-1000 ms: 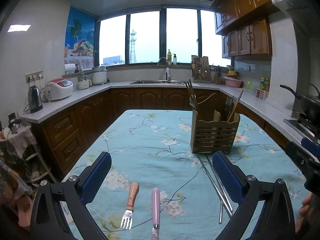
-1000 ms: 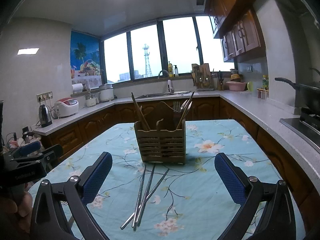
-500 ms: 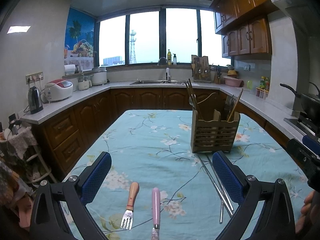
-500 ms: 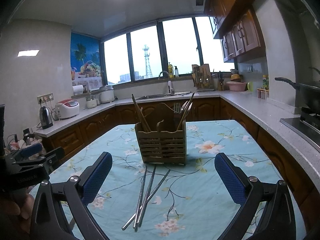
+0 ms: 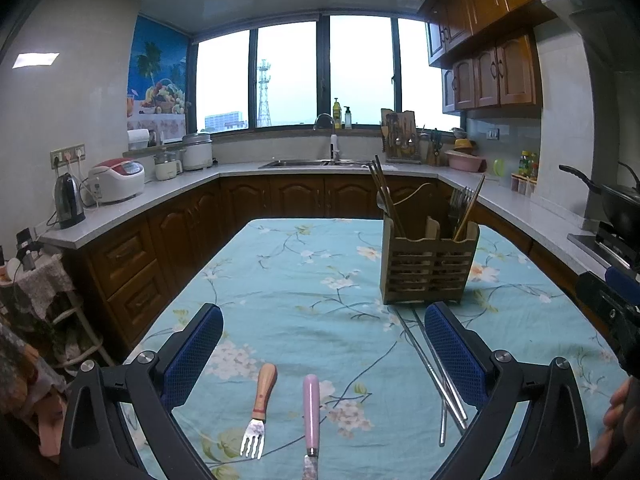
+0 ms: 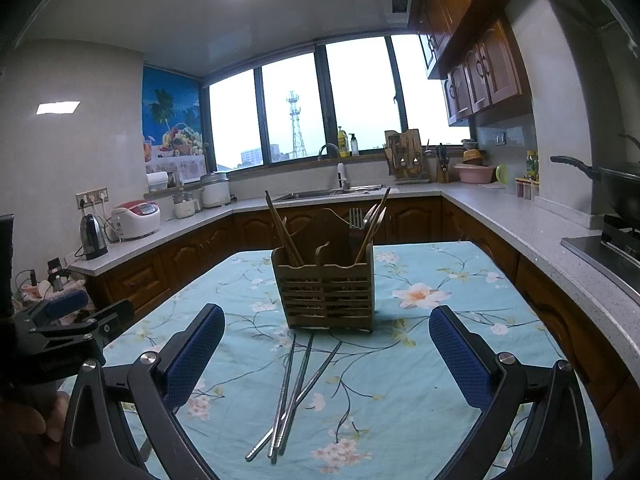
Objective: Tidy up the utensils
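Utensils lay loose on the flowered tablecloth [image 5: 304, 280]: a wooden-handled fork [image 5: 259, 412] and a pink-handled knife [image 5: 310, 416] side by side at six o'clock between the left gripper's [image 5: 322, 344] wide-apart fingers. Metal chopsticks [image 6: 294, 392] lay at six o'clock of the wooden holder [image 6: 326, 284], between the right gripper's [image 6: 326, 346] spread, empty fingers.
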`<state>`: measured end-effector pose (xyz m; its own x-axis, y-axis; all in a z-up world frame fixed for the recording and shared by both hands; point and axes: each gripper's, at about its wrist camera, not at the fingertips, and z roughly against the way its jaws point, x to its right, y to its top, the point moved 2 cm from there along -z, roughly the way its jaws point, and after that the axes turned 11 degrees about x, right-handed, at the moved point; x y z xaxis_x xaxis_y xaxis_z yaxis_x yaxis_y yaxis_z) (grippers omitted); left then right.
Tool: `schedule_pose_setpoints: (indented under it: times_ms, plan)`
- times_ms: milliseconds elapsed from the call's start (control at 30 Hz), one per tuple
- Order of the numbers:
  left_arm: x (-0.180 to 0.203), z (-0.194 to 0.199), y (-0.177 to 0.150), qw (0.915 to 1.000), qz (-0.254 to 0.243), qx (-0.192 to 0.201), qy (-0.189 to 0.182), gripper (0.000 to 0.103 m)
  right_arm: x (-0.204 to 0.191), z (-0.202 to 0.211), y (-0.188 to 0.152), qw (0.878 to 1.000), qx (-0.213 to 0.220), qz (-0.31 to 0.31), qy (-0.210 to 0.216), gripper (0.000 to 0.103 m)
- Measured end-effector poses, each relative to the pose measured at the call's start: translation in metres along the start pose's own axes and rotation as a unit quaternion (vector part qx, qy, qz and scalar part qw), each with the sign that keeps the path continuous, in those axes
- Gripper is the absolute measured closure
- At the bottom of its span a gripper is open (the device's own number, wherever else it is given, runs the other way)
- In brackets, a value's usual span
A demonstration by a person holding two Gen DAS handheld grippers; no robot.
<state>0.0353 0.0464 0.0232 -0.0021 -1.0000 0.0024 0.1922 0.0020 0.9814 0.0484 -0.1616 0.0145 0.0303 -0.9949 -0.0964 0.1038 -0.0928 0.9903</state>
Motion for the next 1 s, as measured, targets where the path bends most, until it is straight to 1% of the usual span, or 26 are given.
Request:
schedule_pose_setpoints:
  times_ms: [1000]
  plan:
    - [0.0018,0.0017,-0.0012,1.0000,-0.003,0.001,-0.008,0.002,-0.0069,-0.0020,0.0033,1.000,0.001,-0.004,0.005,0.000]
